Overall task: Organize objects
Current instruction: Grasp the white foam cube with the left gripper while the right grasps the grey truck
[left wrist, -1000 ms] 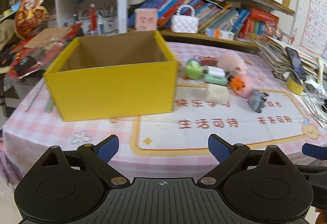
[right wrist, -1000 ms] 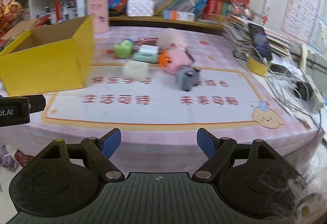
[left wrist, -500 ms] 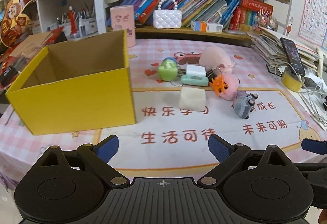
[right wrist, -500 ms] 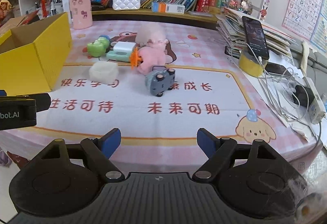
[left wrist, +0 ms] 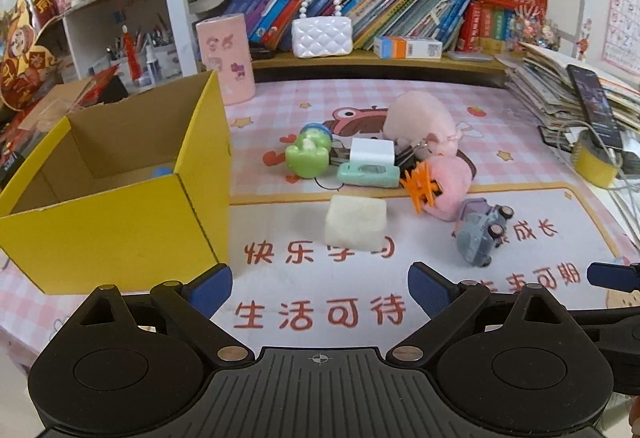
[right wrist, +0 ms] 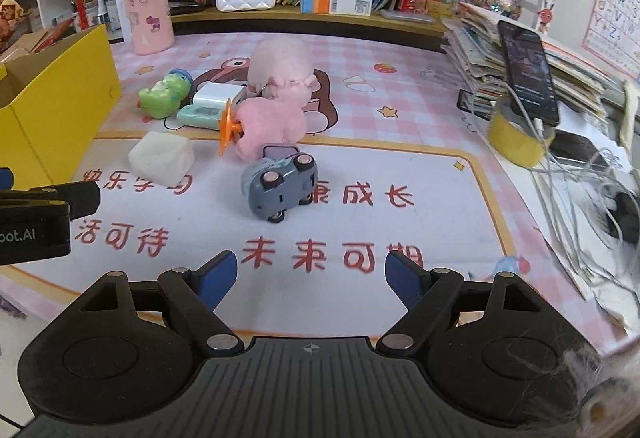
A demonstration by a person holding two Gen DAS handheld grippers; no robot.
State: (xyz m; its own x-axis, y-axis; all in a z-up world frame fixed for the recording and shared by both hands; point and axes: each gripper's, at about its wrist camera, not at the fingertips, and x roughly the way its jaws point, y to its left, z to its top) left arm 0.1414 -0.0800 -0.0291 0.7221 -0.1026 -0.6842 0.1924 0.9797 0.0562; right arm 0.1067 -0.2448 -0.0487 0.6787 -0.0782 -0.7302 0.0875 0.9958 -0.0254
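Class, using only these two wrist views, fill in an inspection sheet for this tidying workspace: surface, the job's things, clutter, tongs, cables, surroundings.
Surface: pink checked tablecloth with a printed mat on it.
Job's things: open yellow box at left, something small and blue inside; beside it a cluster: white block, grey toy car tipped on its side, pink plush, green toy, white charger, mint case.
Clutter: paper stack, phone propped on a yellow tape roll.
Tongs: left tongs and right tongs both open, empty, short of the toys.
Cables: white cables tangled at the right edge.
Surroundings: bookshelf, white handbag, pink cylinder.
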